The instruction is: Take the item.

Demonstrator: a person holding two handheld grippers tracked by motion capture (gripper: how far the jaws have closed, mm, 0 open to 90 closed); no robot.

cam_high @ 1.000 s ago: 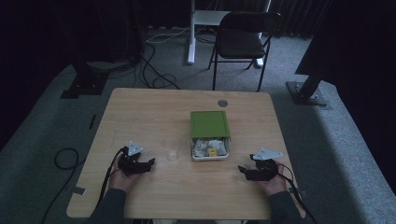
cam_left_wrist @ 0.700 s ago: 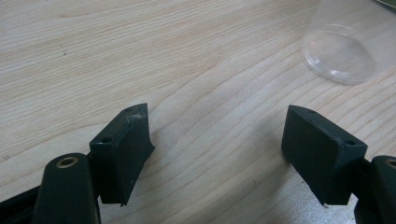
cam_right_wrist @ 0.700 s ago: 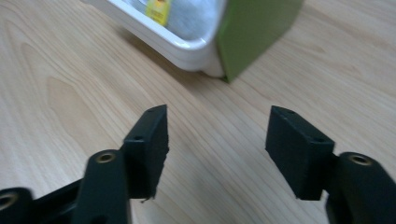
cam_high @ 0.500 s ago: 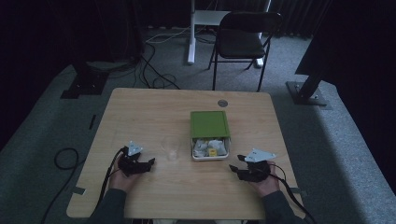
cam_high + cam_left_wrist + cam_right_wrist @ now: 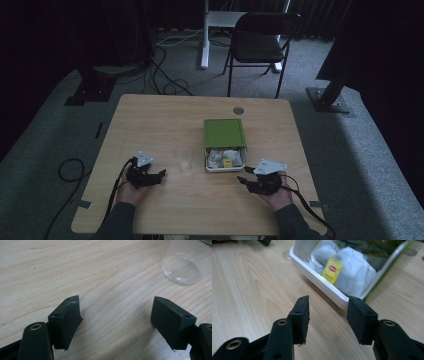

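Observation:
A white box (image 5: 223,167) with an open green lid (image 5: 224,132) sits mid-table and holds white tea bags, one with a yellow tag (image 5: 332,270). My right gripper (image 5: 244,180) rests just right of and below it, open and empty; in the right gripper view (image 5: 327,315) its jaws point at the box's near corner (image 5: 342,301). A clear plastic cup (image 5: 182,159) stands left of the box. My left gripper (image 5: 160,174) lies open on the wood, left of the cup (image 5: 182,268), with bare table between its jaws (image 5: 116,322).
The wooden table (image 5: 160,120) has a round cable grommet (image 5: 238,110) near its far edge. A black folding chair (image 5: 260,45) and a white desk leg (image 5: 205,35) stand beyond it. Cables trail on the grey carpet at the left.
My right gripper has slid left toward the box's near right corner. The left gripper, cup and box have stayed put.

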